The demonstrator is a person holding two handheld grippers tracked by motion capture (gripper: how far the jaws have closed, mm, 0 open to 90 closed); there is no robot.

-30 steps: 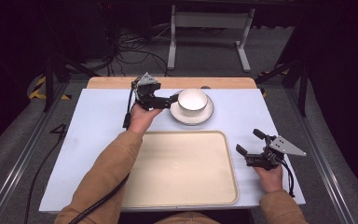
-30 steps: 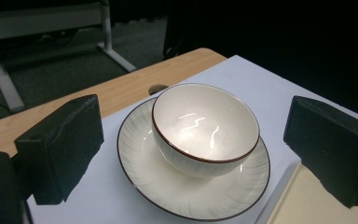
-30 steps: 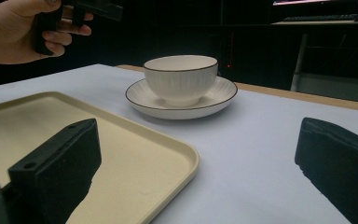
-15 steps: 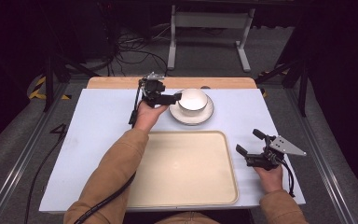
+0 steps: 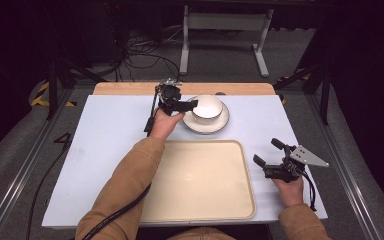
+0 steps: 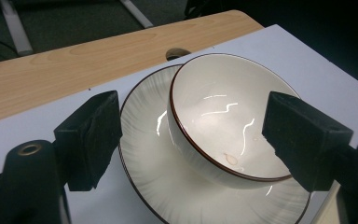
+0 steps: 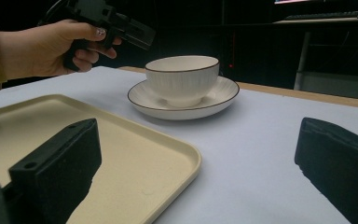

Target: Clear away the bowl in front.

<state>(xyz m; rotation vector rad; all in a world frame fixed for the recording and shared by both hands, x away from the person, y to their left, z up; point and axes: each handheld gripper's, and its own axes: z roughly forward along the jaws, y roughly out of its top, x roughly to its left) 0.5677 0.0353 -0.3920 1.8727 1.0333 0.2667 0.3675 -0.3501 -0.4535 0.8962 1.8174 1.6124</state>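
A person sat at a table covered in pale blue-white, holding a two-jaw gripper in each hand. The left gripper [image 5: 192, 104] was stretched out to the far middle of the table, where a white bowl [image 5: 207, 106] with a thin dark rim stood on a matching saucer [image 5: 221, 122]. In the left gripper view its jaws stood wide apart with the bowl [image 6: 223, 123] framed between them, holding nothing. The bowl sat toward one side of the saucer [image 6: 147, 154] rather than dead centre, and looked empty apart from a faint ring mark inside. Whether the jaw tips were level with the bowl's wall or a little above it was hard to judge from these angles.

The right gripper [image 5: 269, 158] rested near the table's right front edge, well apart from the crockery, its jaws also spread and empty. A large cream tray [image 5: 200, 182] lay bare between the person and the bowl; the right gripper view showed the tray's rounded corner [image 7: 177, 161] with the bowl and saucer beyond it.

The step in hand looked like the approach to a grasp on the bowl. The next move would call for lowering the open jaws on either side of the bowl's wall or rim, squaring them up, then closing firmly enough that the smooth glazed surface would not slip, without dragging the saucer beneath.
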